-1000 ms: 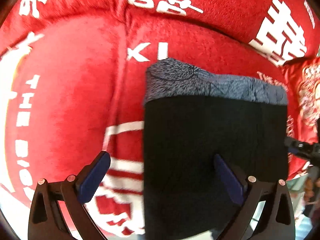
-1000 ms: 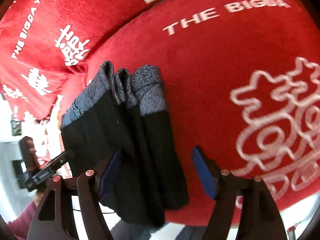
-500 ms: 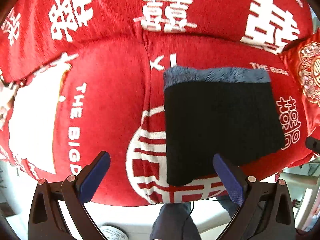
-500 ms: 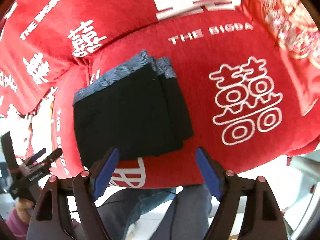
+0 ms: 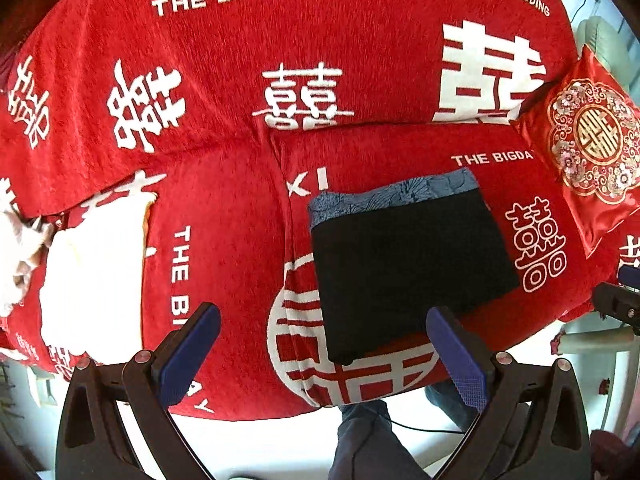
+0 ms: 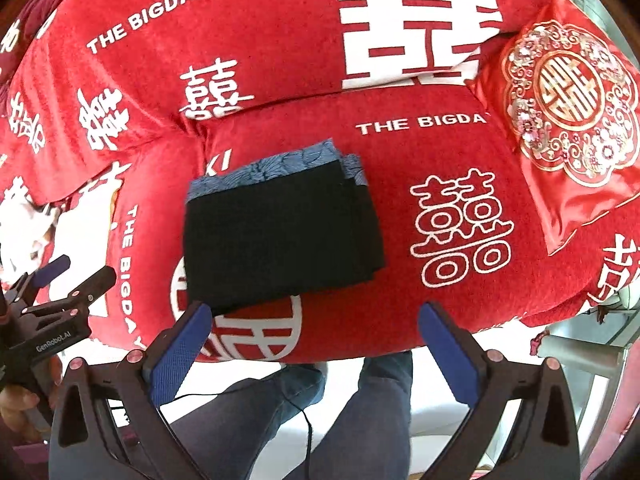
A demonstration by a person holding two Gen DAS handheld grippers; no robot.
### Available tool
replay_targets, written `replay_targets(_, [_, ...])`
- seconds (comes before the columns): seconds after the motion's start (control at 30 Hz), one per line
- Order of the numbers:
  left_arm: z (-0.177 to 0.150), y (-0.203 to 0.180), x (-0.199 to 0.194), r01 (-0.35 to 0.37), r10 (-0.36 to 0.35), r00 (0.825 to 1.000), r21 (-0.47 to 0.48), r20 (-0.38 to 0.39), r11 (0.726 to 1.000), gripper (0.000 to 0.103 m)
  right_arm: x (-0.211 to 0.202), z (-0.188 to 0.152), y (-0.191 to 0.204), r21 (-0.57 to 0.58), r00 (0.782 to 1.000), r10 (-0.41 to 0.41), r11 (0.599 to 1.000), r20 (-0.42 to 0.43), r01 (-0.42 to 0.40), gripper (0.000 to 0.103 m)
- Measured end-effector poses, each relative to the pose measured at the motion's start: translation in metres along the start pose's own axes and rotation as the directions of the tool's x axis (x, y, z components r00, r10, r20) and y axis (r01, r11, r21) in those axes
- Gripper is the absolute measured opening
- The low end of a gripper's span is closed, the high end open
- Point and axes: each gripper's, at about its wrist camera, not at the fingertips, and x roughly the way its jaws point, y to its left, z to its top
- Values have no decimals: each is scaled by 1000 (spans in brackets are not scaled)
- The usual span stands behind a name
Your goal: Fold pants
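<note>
The black pants (image 5: 404, 264) with a blue-grey patterned waistband lie folded into a compact rectangle on the red sofa seat (image 5: 224, 240). They also show in the right wrist view (image 6: 280, 232). My left gripper (image 5: 324, 352) is open and empty, held back from the sofa's front edge, below the pants. My right gripper (image 6: 316, 348) is open and empty, also back from the sofa, below the pants. The left gripper also shows at the left edge of the right wrist view (image 6: 60, 280).
The sofa is covered in red cloth with white characters and lettering. A red embroidered cushion (image 6: 568, 120) leans at the right end. A white cloth (image 5: 92, 264) lies on the seat at the left. The person's legs in jeans (image 6: 320, 412) stand before the sofa.
Both grippers have pulled back and away from the folded pants, which now look smaller and lie untouched on the seat. Both stay open.
</note>
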Motion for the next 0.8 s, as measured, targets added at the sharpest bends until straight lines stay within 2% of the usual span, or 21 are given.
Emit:
replay_targets(0.13, [-1,-3,-7,-36,34,999,-40,-38,999,103,-5,8,5,-43,1000,16,999,-6,-16,103])
replay_targets(0.3, [-3,-17,-17,-45,38,997,-108,-71,993,103,-20,17,-1,-64,999,47,997,-24,-48,103])
replay_targets(0.57, [-4,-45,-40,-98,92,994,-118,-55,988,103,-25,17,-16,-101,995,64,992,-79,-72,103])
replay_targets(0.8, [-5,-51,-48,-119,113,992,-134,-51,984,103,-32,24,-19,-137,995,69,987,-71,-78,103])
